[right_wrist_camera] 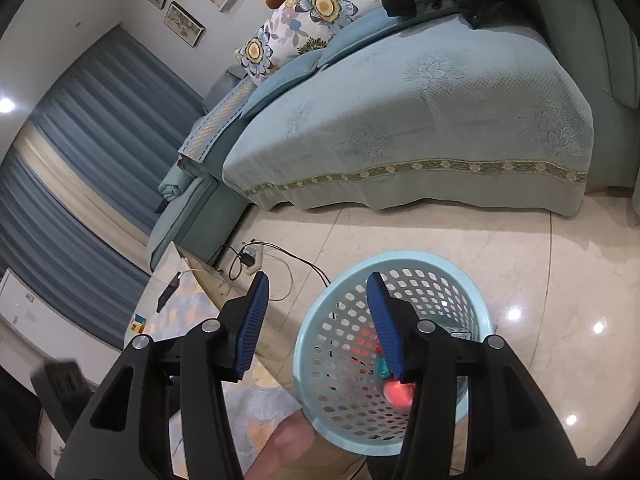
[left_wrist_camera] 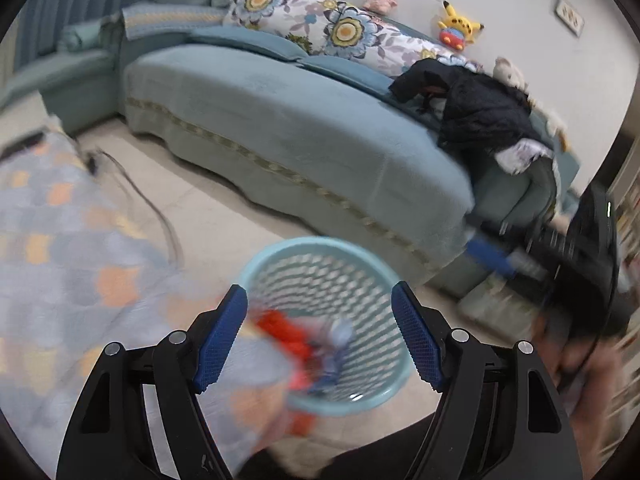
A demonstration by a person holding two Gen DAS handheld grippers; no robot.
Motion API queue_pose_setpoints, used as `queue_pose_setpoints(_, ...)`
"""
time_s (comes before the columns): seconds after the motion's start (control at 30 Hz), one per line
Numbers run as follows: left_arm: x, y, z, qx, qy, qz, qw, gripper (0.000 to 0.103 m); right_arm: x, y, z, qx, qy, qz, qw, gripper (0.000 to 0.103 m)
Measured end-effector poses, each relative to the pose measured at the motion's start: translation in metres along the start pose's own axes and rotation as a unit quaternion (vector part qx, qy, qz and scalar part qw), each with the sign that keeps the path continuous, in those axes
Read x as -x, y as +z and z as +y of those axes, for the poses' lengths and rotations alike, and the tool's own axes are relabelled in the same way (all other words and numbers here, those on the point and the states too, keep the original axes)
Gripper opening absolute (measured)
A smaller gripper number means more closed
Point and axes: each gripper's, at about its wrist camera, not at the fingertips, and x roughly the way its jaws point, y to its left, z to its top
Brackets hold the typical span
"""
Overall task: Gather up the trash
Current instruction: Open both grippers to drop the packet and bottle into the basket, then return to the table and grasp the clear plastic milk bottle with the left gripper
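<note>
A light blue perforated basket (left_wrist_camera: 320, 246) stands on the pale floor right below my left gripper (left_wrist_camera: 319, 290). Its blue pads stand wide apart, and it is open. A blurred red and blue wrapper (left_wrist_camera: 308, 344) shows between and below the pads, over the basket's mouth, with neither pad pressing on it. In the right wrist view the same basket (right_wrist_camera: 400, 258) holds a pink-red piece (right_wrist_camera: 398, 394), a teal piece (right_wrist_camera: 382, 368) and something orange. My right gripper (right_wrist_camera: 318, 276) is open above the basket's left rim, with nothing between its fingers.
A teal-covered sofa (right_wrist_camera: 440, 112) with floral pillows and a dark jacket (left_wrist_camera: 480, 112) fills the far side. A table with a patterned cloth (left_wrist_camera: 60, 248) lies to the left of the basket. A power strip with cables (right_wrist_camera: 252, 260) sits on the floor by the table.
</note>
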Motion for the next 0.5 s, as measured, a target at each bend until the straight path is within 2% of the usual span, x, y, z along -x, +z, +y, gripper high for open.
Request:
queue_pose_setpoints(0.07,0.017,-0.022,0.014,-0.029,0.048,0.008,0.9984,0.073,-0.001,-0.001,0.005,0.008,0.002,0.001,1.000,0.048)
queue_pose_setpoints(0.13,0.031,-0.041,0.035,-0.041,0.105,0.025,0.9933,0.073,-0.002,-0.006,0.012,0.026,0.002,0.004,1.000,0.048)
queue_pose_setpoints(0.27,0.072,-0.071,0.098,-0.007,0.194,0.040,0.9802,0.073,-0.009,-0.016,0.035,0.069,0.021,0.019,0.997,0.048)
queue_pose_setpoints(0.33,0.095,-0.078,0.130,0.025,0.231,0.035,0.9721,0.073,-0.013,-0.024,0.051,0.088,0.050,0.028,0.995,0.048)
queue_pose_setpoints(0.4,0.114,-0.085,0.164,0.054,0.265,0.035,0.9621,0.073,-0.016,-0.032,0.068,0.099,0.102,0.041,0.989,0.048)
queue_pose_setpoints(0.43,0.123,-0.088,0.184,0.067,0.288,0.033,0.9547,0.073,-0.017,-0.039,0.085,0.115,0.139,0.049,0.982,0.048)
queue_pose_setpoints(0.5,0.139,-0.087,0.219,0.088,0.333,0.020,0.9386,0.073,-0.017,-0.052,0.114,0.155,0.177,0.055,0.970,0.049)
